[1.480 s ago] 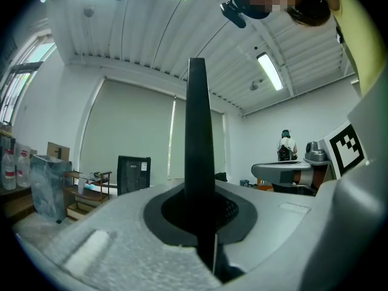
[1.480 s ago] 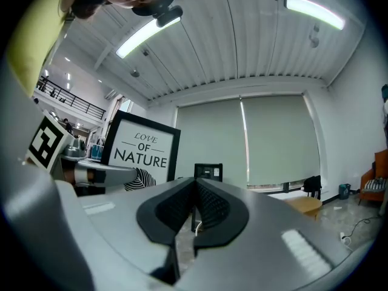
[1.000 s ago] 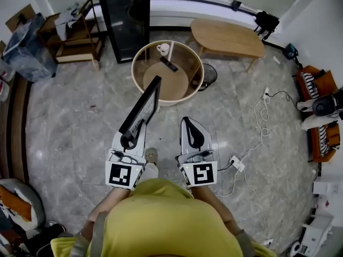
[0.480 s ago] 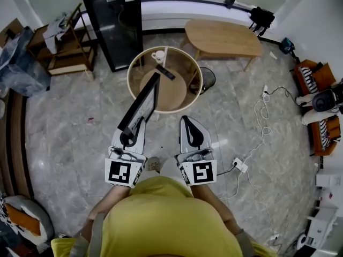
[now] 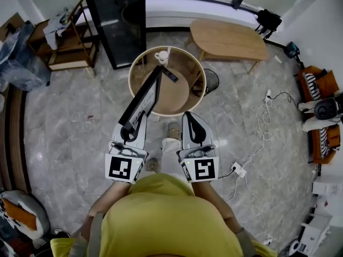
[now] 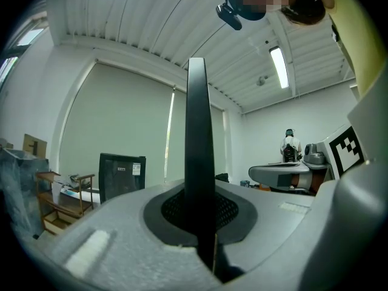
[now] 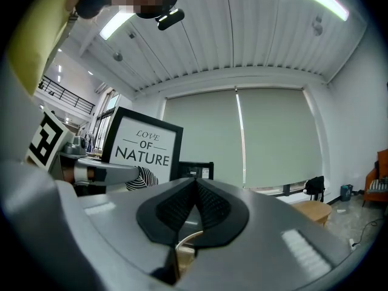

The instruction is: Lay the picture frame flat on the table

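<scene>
Black frame (image 6: 197,138), base hidden between fingers (image 6: 115,241)

One picture frame (image 5: 143,98), two hand-held grippers (image 5: 134,127) (image 5: 190,119), two tables (image 5: 182,51) (image 5: 230,39), one mug (image 5: 161,55), one cabinet (image 5: 115,20)

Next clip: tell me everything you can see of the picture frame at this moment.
The picture frame is a slim black rectangle around a white print reading LOVE OF NATURE above a dark fingerprint-like swirl. It stands upright on edge in the air, clamped at its lower edge by the left gripper, whose fingers are shut on it. In the head view it reaches out over the near rim of the round table and does not appear to rest on it. Nothing else touches it.
</scene>
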`<state>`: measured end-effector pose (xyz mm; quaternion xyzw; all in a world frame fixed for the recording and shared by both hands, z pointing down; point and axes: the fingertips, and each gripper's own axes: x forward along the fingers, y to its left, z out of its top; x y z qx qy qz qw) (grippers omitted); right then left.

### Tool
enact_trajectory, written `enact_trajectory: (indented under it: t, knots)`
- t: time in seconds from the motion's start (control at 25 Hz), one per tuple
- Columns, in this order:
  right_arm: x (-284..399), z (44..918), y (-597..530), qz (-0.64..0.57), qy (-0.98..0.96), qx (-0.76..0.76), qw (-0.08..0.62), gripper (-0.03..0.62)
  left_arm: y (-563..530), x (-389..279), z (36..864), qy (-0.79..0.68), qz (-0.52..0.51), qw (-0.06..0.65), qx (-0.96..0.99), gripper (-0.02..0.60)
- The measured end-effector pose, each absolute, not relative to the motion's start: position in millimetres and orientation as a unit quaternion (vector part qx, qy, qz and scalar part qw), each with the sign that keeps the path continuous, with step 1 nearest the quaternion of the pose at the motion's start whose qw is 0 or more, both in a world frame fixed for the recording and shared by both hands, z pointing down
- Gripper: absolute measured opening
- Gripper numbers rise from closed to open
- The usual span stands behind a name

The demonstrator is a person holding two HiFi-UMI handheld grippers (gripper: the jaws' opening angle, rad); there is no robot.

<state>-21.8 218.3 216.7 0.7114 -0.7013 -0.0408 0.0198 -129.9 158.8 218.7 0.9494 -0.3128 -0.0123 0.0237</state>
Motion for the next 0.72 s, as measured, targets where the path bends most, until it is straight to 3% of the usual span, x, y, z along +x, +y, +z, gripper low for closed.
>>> enact_trajectory:
  t: [0.72]
  knots:
    - [81.3,220.7,52.8,-0.035,-0.758,0.65,0.034,-0.003,12.7,-28.4,214.4,-0.378,-0.007,0.014,0.926,0.008]
